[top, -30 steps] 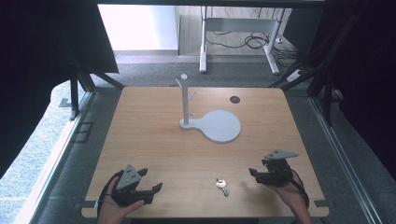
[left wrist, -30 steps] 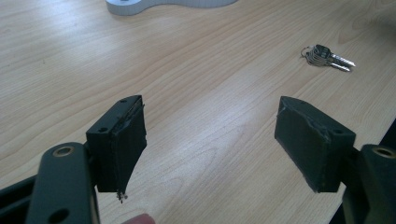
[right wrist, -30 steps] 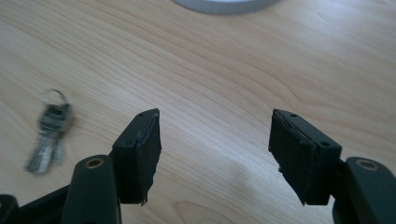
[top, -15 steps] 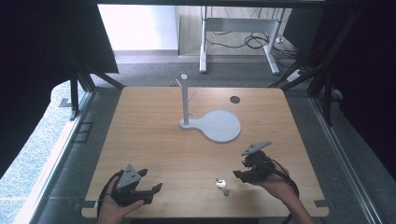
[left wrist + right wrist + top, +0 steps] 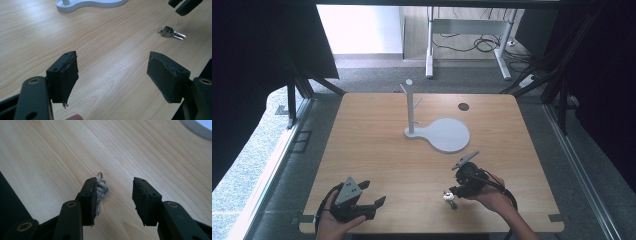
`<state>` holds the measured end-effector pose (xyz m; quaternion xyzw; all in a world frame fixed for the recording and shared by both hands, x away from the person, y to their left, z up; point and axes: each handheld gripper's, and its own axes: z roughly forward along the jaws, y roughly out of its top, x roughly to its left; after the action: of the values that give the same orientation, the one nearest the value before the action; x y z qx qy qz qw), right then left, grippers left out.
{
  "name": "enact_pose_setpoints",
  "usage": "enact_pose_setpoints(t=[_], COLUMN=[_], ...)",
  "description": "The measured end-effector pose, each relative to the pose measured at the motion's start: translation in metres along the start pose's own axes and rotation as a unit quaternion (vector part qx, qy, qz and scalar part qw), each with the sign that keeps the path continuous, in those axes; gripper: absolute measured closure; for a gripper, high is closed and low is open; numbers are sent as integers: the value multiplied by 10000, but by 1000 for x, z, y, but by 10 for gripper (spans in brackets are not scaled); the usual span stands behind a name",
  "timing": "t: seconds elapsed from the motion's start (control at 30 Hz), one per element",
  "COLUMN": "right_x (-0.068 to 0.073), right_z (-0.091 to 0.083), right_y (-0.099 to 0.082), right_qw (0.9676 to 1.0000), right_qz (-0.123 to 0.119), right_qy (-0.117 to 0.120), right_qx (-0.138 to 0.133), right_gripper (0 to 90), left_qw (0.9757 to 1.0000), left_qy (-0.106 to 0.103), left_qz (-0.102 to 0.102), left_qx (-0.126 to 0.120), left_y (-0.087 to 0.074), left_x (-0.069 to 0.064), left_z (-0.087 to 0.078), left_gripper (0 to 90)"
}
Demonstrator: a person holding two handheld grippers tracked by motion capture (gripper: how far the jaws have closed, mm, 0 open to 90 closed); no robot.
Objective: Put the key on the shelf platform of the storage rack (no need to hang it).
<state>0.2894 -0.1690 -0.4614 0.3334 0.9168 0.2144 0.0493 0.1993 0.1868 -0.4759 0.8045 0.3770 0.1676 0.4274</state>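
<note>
A small bunch of keys (image 5: 449, 196) lies on the wooden table (image 5: 377, 145) near its front edge. My right gripper (image 5: 456, 188) is down over the keys with its jaws half apart; they have just been closing. In the right gripper view the keys (image 5: 101, 190) lie flat between the jaws, close against the left one, and the right gripper (image 5: 114, 187) does not pinch them. My left gripper (image 5: 373, 192) rests at the front left, open and with nothing in it (image 5: 116, 72). From there the keys (image 5: 171, 32) show farther off, below the right gripper's jaws.
A white stand (image 5: 411, 107) with short pegs rises from a flat white base (image 5: 448, 135) at the middle back of the table. A dark round hole (image 5: 463, 106) sits at the back right. The table's front edge runs close to both hands.
My right gripper has moved left across the table from the front right to the keys, and its jaws have narrowed. The left gripper has stayed where it was.
</note>
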Motion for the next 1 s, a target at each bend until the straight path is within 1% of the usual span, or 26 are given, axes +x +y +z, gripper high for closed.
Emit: enact_pose_setpoints(t=[0.03, 0.1, 0.13, 0.17, 0.2, 0.27, 0.3, 0.5, 0.77, 0.97, 1.0], right_x=[4, 6, 6, 8, 8, 10, 11, 14, 13, 14, 14], right_z=[6, 11, 11, 16, 16, 21, 22, 31, 39, 43, 45], right_y=[4, 6, 6, 9, 9, 13, 14, 19, 21, 21, 20], right_qw=[9999, 9997, 9997, 9994, 9994, 9992, 9992, 9987, 9980, 9976, 9975], right_qz=[-82, -103, -103, -121, -121, -91, -58, -58, 42, 65, 37], right_qy=[50, 81, 81, 96, 96, 127, 132, 159, 177, 185, 170], right_qx=[114, 203, 203, 299, 299, 361, 385, 487, 602, 670, 683], right_gripper=[587, 606, 606, 633, 633, 670, 674, 706, 753, 766, 774], left_qw=[10000, 10000, 10000, 10000, 10000, 10000, 10000, 10000, 10000, 10000, 10000], left_qy=[5, 10, 20, 22, 22, 32, 43, 50, 45, 55, 53], left_qz=[-19, -27, -31, -39, -39, -55, -59, -69, -72, -70, -62], left_qx=[-7, -11, -12, -19, -19, -23, -31, -48, -34, -17, -11], left_y=[0, 0, 0, -1, -1, -1, -1, -1, -1, -2, -2], left_x=[1, 1, 1, 2, 2, 2, 2, 2, 2, 3, 3], left_z=[0, 0, 0, 0, 0, 0, 0, 0, 1, 1, 1], left_gripper=[251, 251, 251, 251, 251, 251, 251, 251, 251, 250, 250])
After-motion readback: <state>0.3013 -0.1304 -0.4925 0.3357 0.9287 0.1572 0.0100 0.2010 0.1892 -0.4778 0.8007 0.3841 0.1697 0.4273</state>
